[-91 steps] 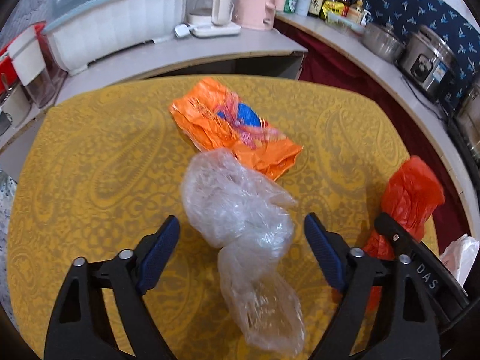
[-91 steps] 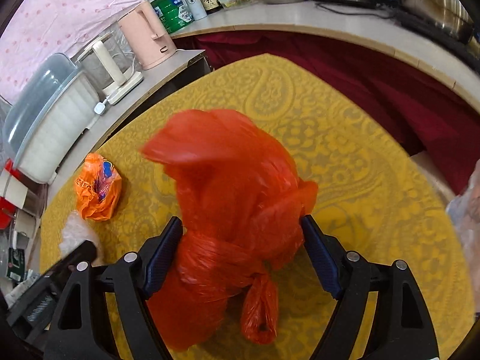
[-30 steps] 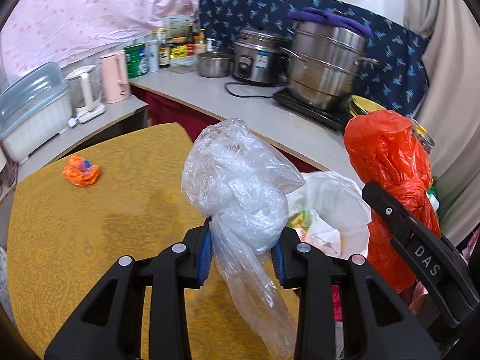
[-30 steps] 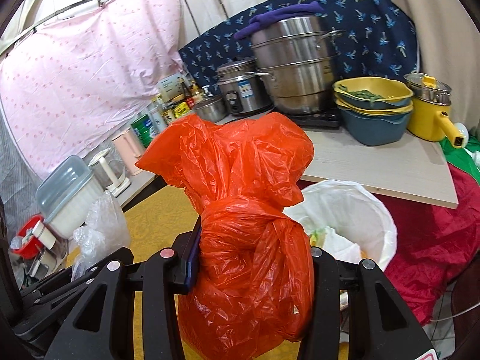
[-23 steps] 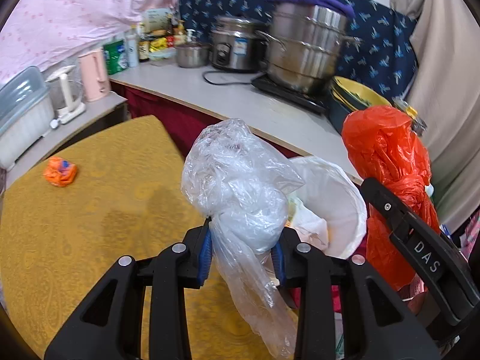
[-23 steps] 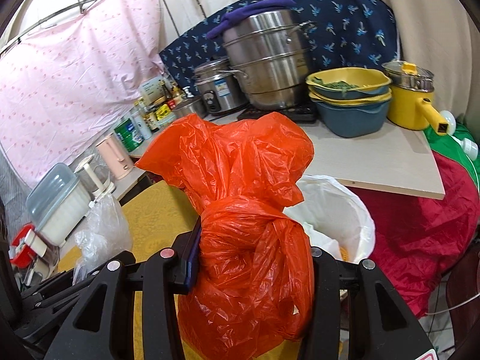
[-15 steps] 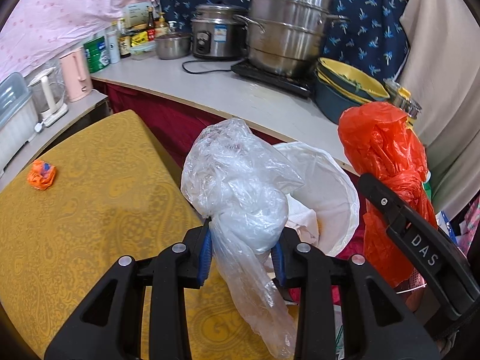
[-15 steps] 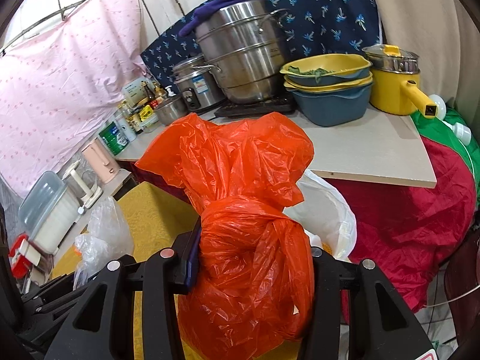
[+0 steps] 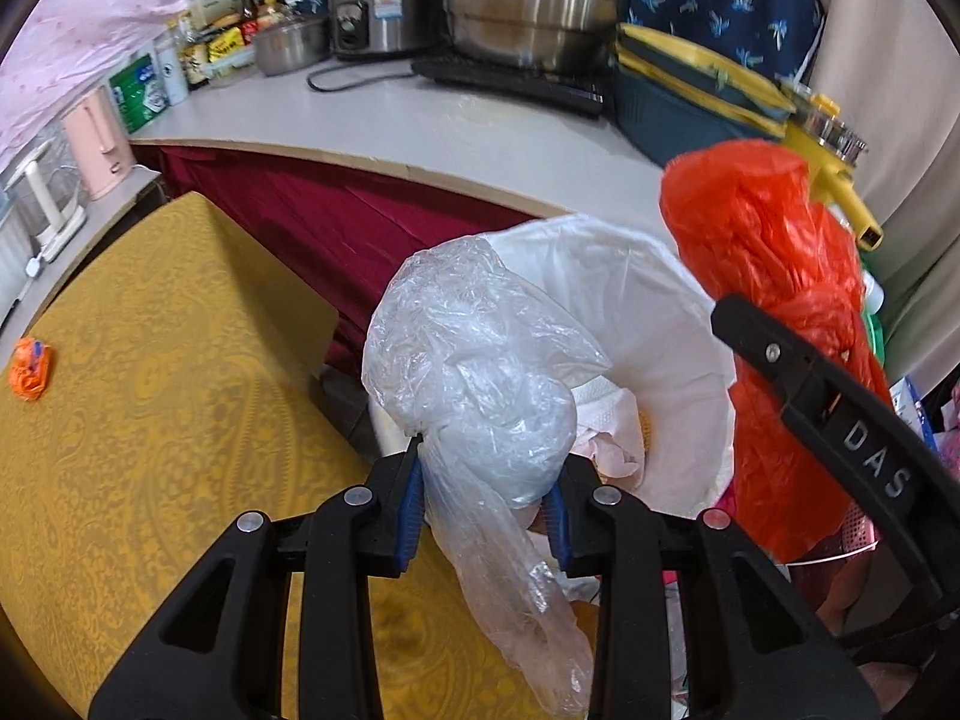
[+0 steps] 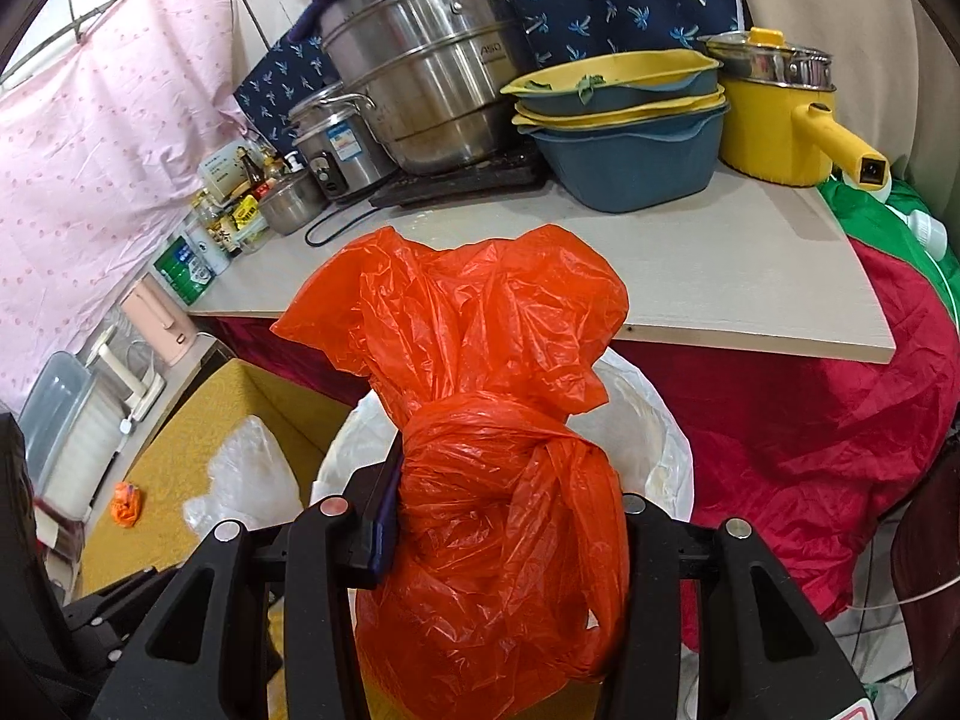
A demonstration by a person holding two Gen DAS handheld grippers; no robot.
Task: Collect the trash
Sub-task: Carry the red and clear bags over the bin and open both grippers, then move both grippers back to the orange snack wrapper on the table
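My left gripper point(image 9: 485, 510) is shut on a crumpled clear plastic bag point(image 9: 480, 378) and holds it over the near rim of a white-lined trash bin point(image 9: 660, 312). My right gripper point(image 10: 504, 516) is shut on a knotted red plastic bag point(image 10: 480, 420) held above the same bin point(image 10: 666, 456). The red bag also shows in the left wrist view point(image 9: 774, 300), to the right of the bin. A small orange wrapper point(image 9: 30, 363) lies far back on the yellow table point(image 9: 150, 390); it shows in the right wrist view too point(image 10: 128, 503).
A counter point(image 10: 720, 264) behind the bin holds a large steel steamer pot point(image 10: 420, 60), a rice cooker point(image 10: 336, 144), stacked blue and yellow basins point(image 10: 624, 126), a yellow pot point(image 10: 780, 114) and bottles. Dark red cloth point(image 10: 810, 438) hangs beneath it. A pink kettle point(image 9: 96, 144) stands at left.
Both grippers have lifted their bags off the table and swung right toward the trash bin. The bin now lies closer and lower in both views; the orange wrapper has receded to the far left.
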